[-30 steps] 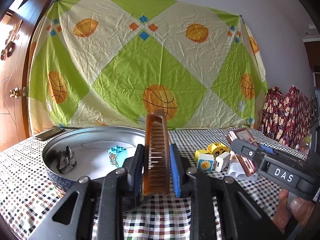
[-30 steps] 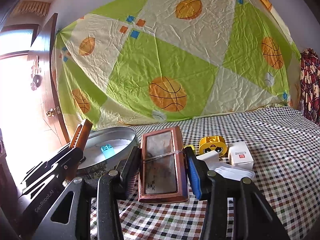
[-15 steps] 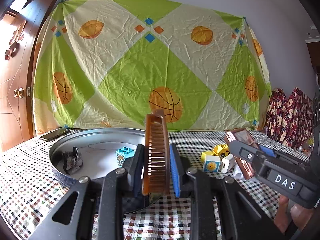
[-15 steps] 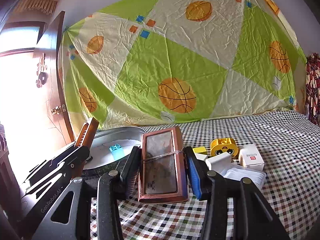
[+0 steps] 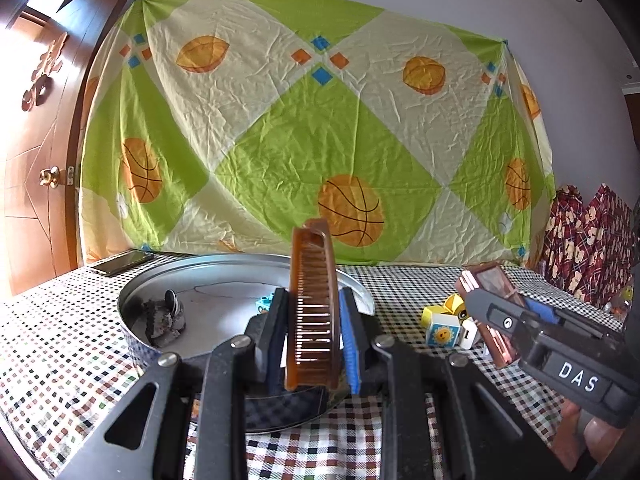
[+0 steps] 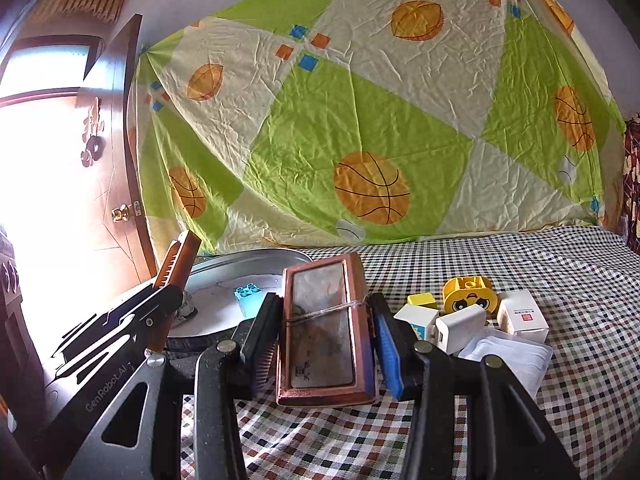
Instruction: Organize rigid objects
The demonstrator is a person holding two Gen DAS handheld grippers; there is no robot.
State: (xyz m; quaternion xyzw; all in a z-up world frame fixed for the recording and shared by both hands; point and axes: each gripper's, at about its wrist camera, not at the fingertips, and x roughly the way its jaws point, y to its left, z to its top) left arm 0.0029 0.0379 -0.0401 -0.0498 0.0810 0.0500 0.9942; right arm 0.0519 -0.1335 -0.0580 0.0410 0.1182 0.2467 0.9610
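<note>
My left gripper (image 5: pixel 314 312) is shut on a brown comb (image 5: pixel 312 312), held upright over the near rim of the round metal tray (image 5: pixel 168 276). The tray holds a blue toy block (image 5: pixel 266 303) and a dark grey lump (image 5: pixel 164 314). My right gripper (image 6: pixel 324 320) is shut on a copper-framed rectangular case (image 6: pixel 320 324), held above the checked cloth right of the tray (image 6: pixel 256 260). In the left wrist view the right gripper (image 5: pixel 486 294) with the case (image 5: pixel 492 280) shows at the right. In the right wrist view the comb (image 6: pixel 176 258) shows at the left.
Yellow and white toy blocks (image 6: pixel 470 296), a white charger (image 6: pixel 460 328), a small white box (image 6: pixel 522 314) and a clear plastic lid (image 6: pixel 508 354) lie on the checked cloth to the right. A dark phone (image 5: pixel 122 262) lies behind the tray. A door (image 5: pixel 36 168) stands at the left.
Both grippers have moved forward toward the tray, holding their objects. The comb now stands over the tray's near rim, and the tray looks closer.
</note>
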